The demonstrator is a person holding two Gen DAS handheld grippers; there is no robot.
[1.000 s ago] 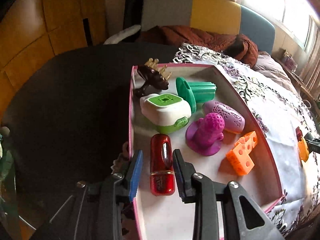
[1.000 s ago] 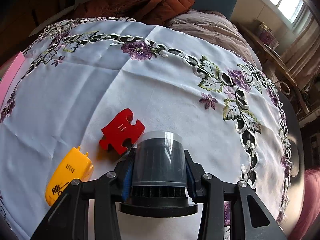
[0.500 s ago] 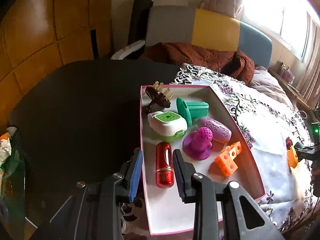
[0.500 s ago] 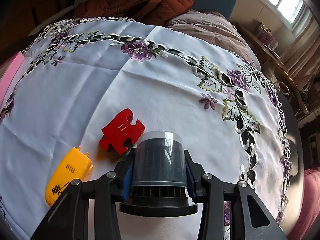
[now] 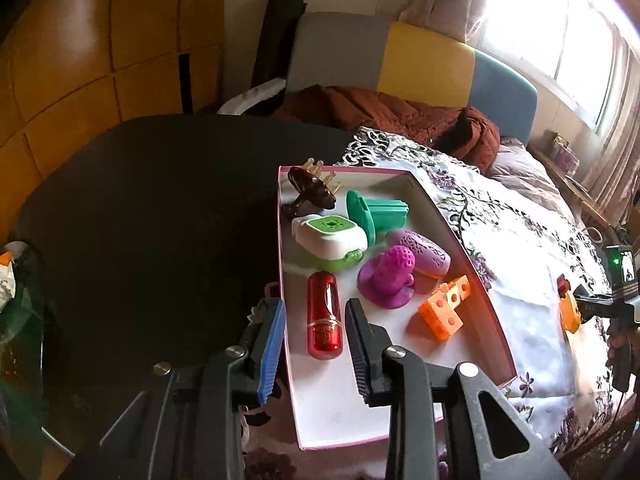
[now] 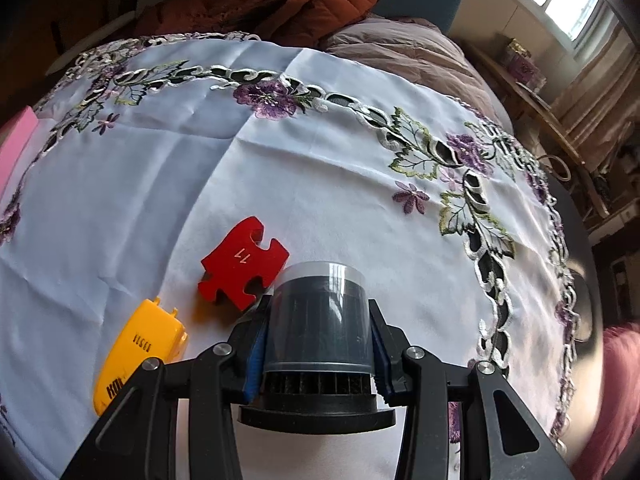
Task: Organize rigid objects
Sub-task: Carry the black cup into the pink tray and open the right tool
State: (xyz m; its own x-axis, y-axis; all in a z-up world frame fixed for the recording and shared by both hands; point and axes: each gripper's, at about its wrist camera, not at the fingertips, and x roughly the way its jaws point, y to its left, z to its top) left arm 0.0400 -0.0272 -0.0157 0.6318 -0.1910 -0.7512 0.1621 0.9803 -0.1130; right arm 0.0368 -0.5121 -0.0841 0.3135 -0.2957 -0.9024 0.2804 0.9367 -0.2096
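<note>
A pink-rimmed white box (image 5: 460,240) holds a red capsule (image 5: 324,316), a green-and-white case (image 5: 330,238), a green funnel-shaped piece (image 5: 376,214), a magenta knobbed toy (image 5: 390,276), a lilac oval (image 5: 420,250), an orange block (image 5: 442,314) and a brown comb (image 5: 310,192). My left gripper (image 5: 314,350) is open and empty, above the box's near left edge. My right gripper (image 6: 318,344) is shut on a dark grey cylinder (image 6: 318,328) over the cloth. A red puzzle piece (image 6: 242,266) and a yellow case (image 6: 140,354) lie just left of it.
A white embroidered tablecloth (image 6: 320,160) covers the right part of a dark round table (image 5: 140,208). A sofa with a brown blanket (image 5: 384,116) stands behind. The box's pink edge (image 6: 16,140) shows at the far left of the right wrist view.
My left gripper has pulled back and up from the red capsule, so the whole box now shows. The right gripper has held still with the cylinder.
</note>
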